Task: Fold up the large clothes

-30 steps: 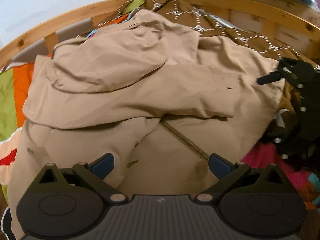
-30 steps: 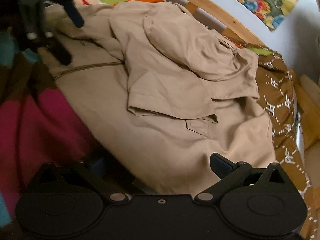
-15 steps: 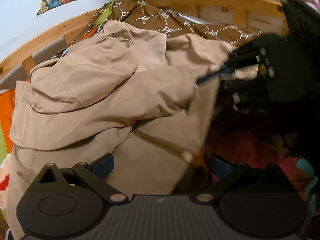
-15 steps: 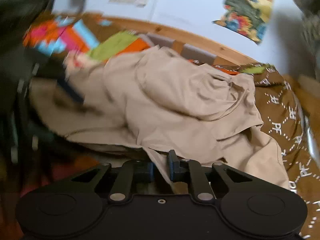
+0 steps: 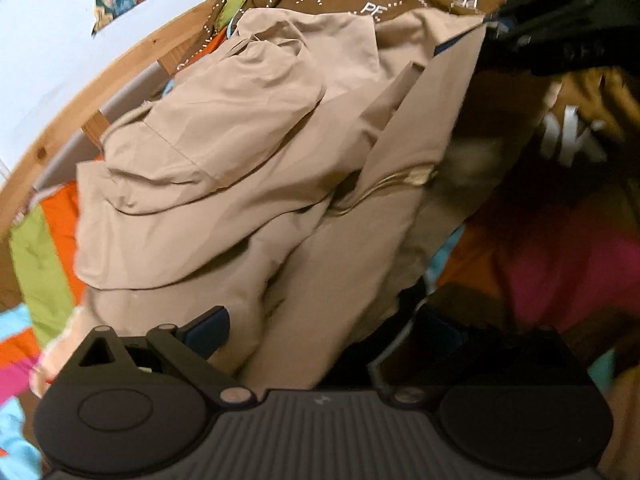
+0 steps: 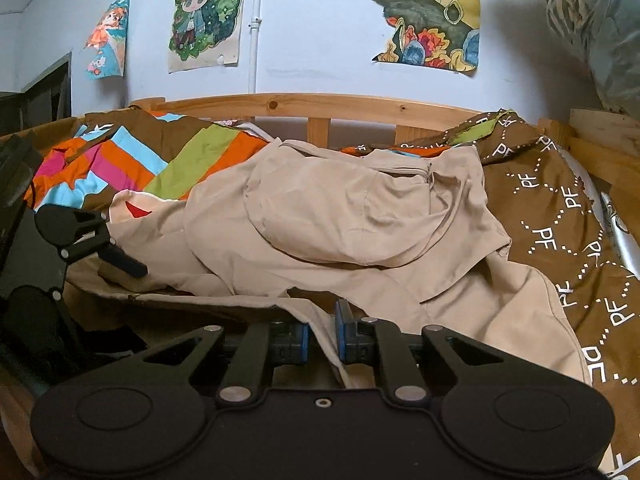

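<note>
The beige jacket (image 6: 360, 232) lies rumpled on the bed, just in front of the wooden headboard (image 6: 320, 106). The right gripper (image 6: 322, 336) pinches its hem; the left gripper (image 5: 320, 332) sits spread wide. Folding looks barely begun.

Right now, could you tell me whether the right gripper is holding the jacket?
Yes, the right gripper has its blue pads closed on a fold of the jacket's edge.
</note>
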